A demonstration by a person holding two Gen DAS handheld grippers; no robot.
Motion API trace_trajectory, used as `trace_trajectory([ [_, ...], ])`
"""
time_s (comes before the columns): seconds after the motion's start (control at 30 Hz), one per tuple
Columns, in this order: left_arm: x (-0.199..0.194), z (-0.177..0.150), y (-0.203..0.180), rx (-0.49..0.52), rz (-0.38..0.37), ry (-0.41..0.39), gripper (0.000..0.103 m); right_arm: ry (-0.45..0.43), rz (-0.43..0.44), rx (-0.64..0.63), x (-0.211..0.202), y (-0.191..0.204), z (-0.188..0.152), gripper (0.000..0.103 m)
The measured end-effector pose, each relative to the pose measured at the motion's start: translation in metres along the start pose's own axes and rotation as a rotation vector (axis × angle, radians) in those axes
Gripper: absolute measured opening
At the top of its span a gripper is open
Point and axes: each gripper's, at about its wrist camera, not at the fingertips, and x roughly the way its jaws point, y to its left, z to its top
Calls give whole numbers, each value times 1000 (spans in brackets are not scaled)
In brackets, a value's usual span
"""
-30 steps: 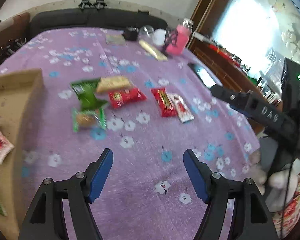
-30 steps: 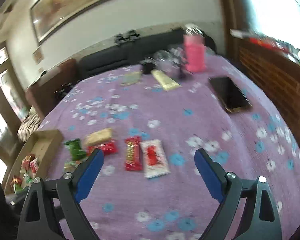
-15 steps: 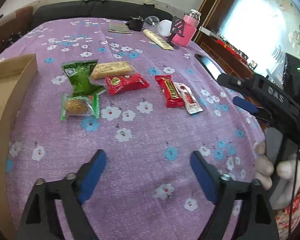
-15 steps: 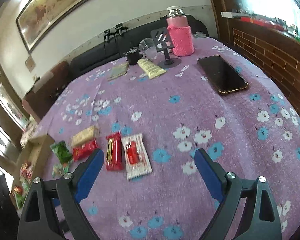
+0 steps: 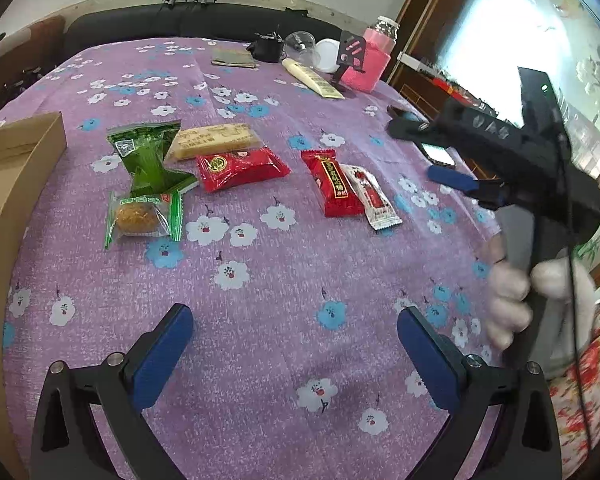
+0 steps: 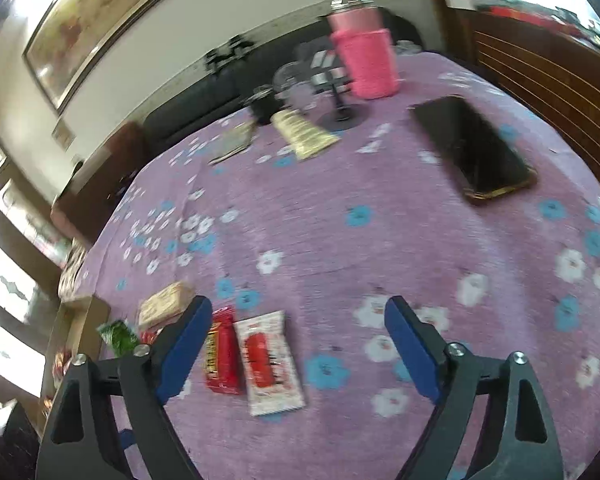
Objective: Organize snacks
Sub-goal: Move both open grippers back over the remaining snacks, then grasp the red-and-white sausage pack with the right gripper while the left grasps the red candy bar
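On the purple table [image 5: 284,340], from left to right, lie a box [image 5: 24,152], a green pack [image 5: 150,160], a round cake pack [image 5: 142,216], a tan bar [image 5: 216,141] and red pack [image 5: 240,168] lying sideways, then a red bar [image 5: 334,188] and white pack [image 5: 370,196] pointing away. The left gripper [image 5: 294,344] is wide open, holding nothing. The right gripper [image 6: 298,344] is open too, above the red bar and white pack.

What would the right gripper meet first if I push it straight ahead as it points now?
Probably the white snack packet, lying low between the open right gripper and the purple tablecloth; the red packet sits beside its left finger. Depth is unclear, so it may pass above onto bare cloth.
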Motion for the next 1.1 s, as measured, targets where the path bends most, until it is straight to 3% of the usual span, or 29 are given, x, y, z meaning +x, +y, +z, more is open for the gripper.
trace_trajectory([
  [0.07,-1,0,2,-11,-16,-6,102,23,4,-47,10,8,-9,69],
  [0.13,-2,0,4,-21,-27,-10,102,70,-40,-97,20,13,-17,46],
  [0.4,3,0,-8,30,44,12,102,60,-110,-155,18,16,-24,45],
  [0.6,14,-2,-23,113,158,52,102,54,-135,-181,22,18,-25,62],
  [0.73,24,-5,-35,185,249,84,102,62,-121,-186,24,18,-24,63],
  [0.87,22,-6,-32,175,235,79,102,82,-134,-272,29,32,-29,62],
  [0.93,23,-6,-33,179,240,80,102,81,-145,-300,29,37,-31,42],
  [1.0,22,-6,-32,184,247,83,102,76,-155,-296,28,36,-32,32],
  [1.1,24,-5,-34,185,247,84,102,75,-141,-270,26,31,-31,28],
])
